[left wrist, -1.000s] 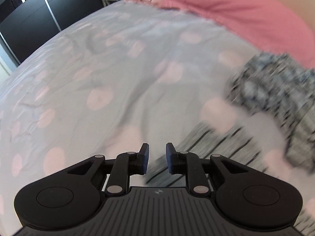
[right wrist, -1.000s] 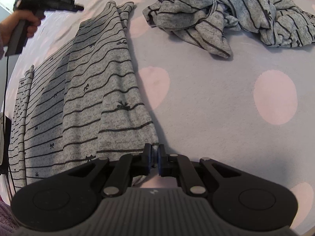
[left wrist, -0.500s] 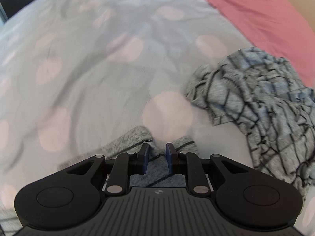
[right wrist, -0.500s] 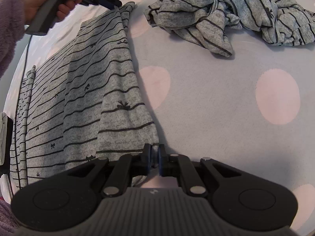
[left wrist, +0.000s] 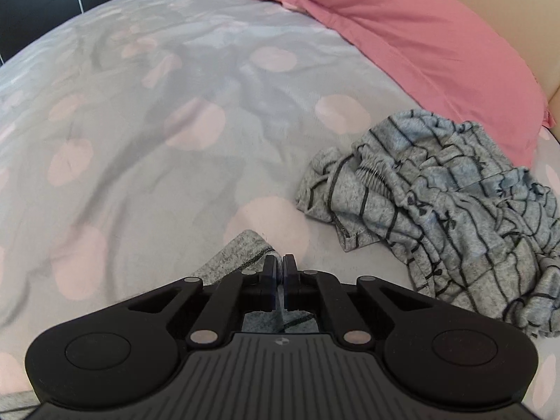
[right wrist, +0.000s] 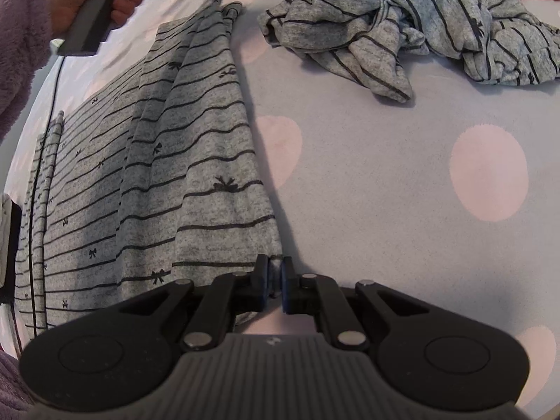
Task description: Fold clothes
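While both claws pinch striped garment point(right wrist: 196, 161) (no legible labels).

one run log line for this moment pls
task: fold clothes | left gripper: shut on striped garment far corner | right gripper: shut on near corner | crumpled striped clothes: untouched on bedspread
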Tool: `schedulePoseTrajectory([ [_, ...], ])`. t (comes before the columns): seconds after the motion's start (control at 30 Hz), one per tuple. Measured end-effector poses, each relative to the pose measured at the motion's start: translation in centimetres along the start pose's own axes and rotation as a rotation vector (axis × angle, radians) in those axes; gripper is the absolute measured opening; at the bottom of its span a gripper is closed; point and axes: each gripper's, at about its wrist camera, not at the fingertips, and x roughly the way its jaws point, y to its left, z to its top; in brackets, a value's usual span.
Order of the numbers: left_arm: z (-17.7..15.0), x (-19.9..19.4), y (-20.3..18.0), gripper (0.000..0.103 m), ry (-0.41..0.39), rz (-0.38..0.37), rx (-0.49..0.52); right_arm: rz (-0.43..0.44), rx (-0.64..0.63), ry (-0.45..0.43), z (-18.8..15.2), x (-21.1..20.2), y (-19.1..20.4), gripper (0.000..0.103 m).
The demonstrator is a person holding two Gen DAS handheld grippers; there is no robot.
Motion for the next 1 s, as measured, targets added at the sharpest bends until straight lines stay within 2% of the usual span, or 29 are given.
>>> schedulePoseTrajectory([
  [0.03, 0.0, 0.1, -0.1, 0.003, 0.006, 0.002, -0.001, -0.002, -0.002, 0.002, 0.0, 0.0, 0.1, 0.008],
  [0.1, 0.0, -0.2, -0.4, 0.019, 0.014, 0.014, 0.006, -0.002, -0.003, 0.006, 0.0, -0.1, 0.2, 0.009],
  [0.17, 0.3, -1.1, -0.9, 0.028, 0.007, 0.033, 0.022, 0.007, 0.004, 0.006, -0.1, -0.4, 0.1, 0.009],
  [0.23, 0.7, -2.0, -1.4, 0.029, 0.01, 0.044, 0.036, 0.014, 0.014, 0.001, -0.1, -0.9, 0.0, 0.018],
  [0.27, 1.0, -2.3, -1.8, 0.029, 0.031, 0.041, 0.042, 0.021, 0.021, -0.008, -0.1, -1.2, -0.1, 0.019],
  [0.33, 1.3, -2.2, -3.0, 0.029, 0.1, 0.045, 0.062, 0.026, 0.029, -0.027, 0.3, -1.8, -0.2, 0.031],
  [0.43, 1.3, -1.3, -4.5, 0.029, 0.196, 0.069, 0.073, 0.042, 0.079, -0.022, 0.5, -1.7, -1.1, 0.033],
  [0.6, 0.3, -0.1, -4.2, 0.031, 0.216, 0.086, 0.052, 0.112, 0.19, 0.021, -0.2, -0.7, -2.6, 0.035],
  [0.7, -0.4, 0.6, -3.9, 0.031, 0.223, 0.095, 0.039, 0.154, 0.231, 0.036, -0.8, -0.1, -2.7, 0.032],
  [0.73, -0.6, 0.8, -3.8, 0.029, 0.226, 0.098, 0.035, 0.16, 0.241, 0.034, -0.9, -0.1, -2.7, 0.022],
  [0.8, -0.9, 1.0, -3.7, 0.013, 0.224, 0.107, 0.04, 0.173, 0.261, 0.03, -1.0, 0.1, -2.7, 0.017],
  [0.83, -1.0, 0.7, -3.6, 0.009, 0.213, 0.108, 0.046, 0.173, 0.27, 0.028, -1.0, -0.1, -2.7, 0.015],
  [1.0, -1.0, -1.6, -1.8, 0.005, 0.154, 0.003, -0.024, 0.187, 0.216, -0.007, -0.6, -2.3, -1.4, 0.014],
])
